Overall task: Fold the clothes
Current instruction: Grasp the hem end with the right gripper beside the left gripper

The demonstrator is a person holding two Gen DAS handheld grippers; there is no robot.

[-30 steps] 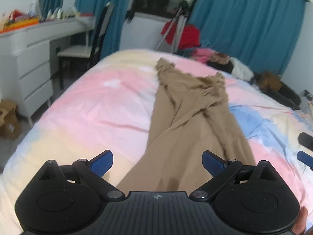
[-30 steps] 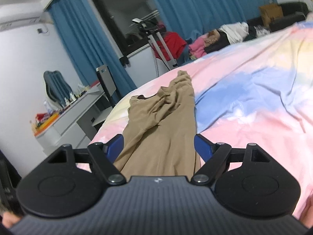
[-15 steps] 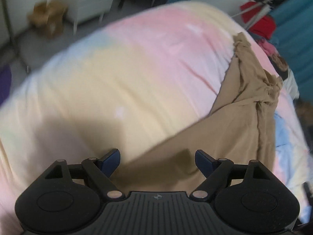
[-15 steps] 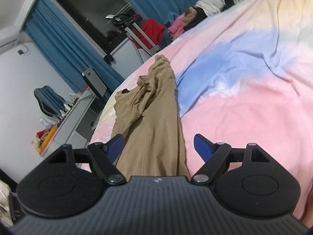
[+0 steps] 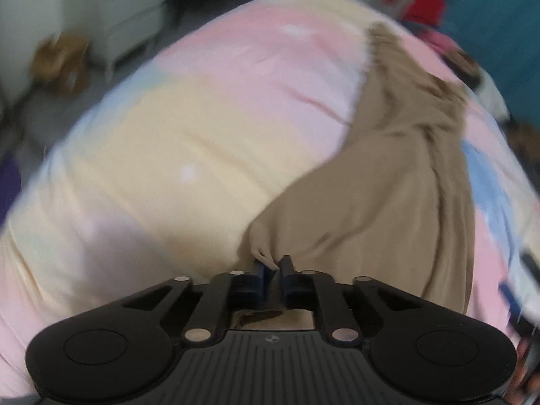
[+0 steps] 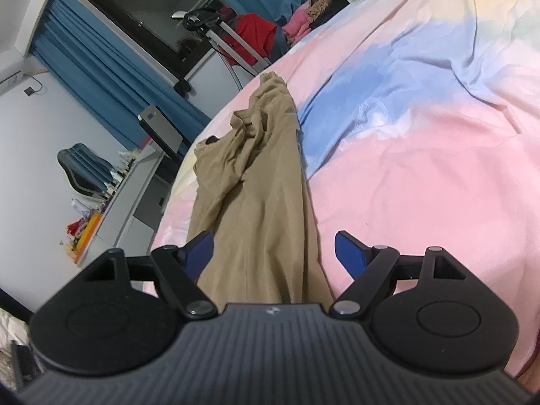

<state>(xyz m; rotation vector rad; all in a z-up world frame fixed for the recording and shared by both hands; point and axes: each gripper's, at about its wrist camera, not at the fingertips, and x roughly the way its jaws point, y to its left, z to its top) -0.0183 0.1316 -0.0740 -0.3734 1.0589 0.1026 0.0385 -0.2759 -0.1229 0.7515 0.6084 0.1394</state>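
My left hand-held gripper (image 5: 274, 267) has just been closing and now pinches the near hem corner of the tan trousers (image 5: 381, 182), a small tuft of cloth bunched between its blue pads. My right hand-held gripper (image 6: 273, 248) stands spread, and the trousers (image 6: 256, 209) run out between its fingers without the pads touching them. To do this step well, I judge I should close the right on the matching hem corner before lifting, then raise both corners together so the leg comes up flat and not twisted. Ahead of both grippers the trousers stretch away along the bed (image 5: 175, 155), bunching into wrinkles at the far end near the bed's far edge. Left of the left gripper lies broad bare bedding, good room for a fold. Beyond the right gripper the pastel cover (image 6: 422, 141) is likewise open.
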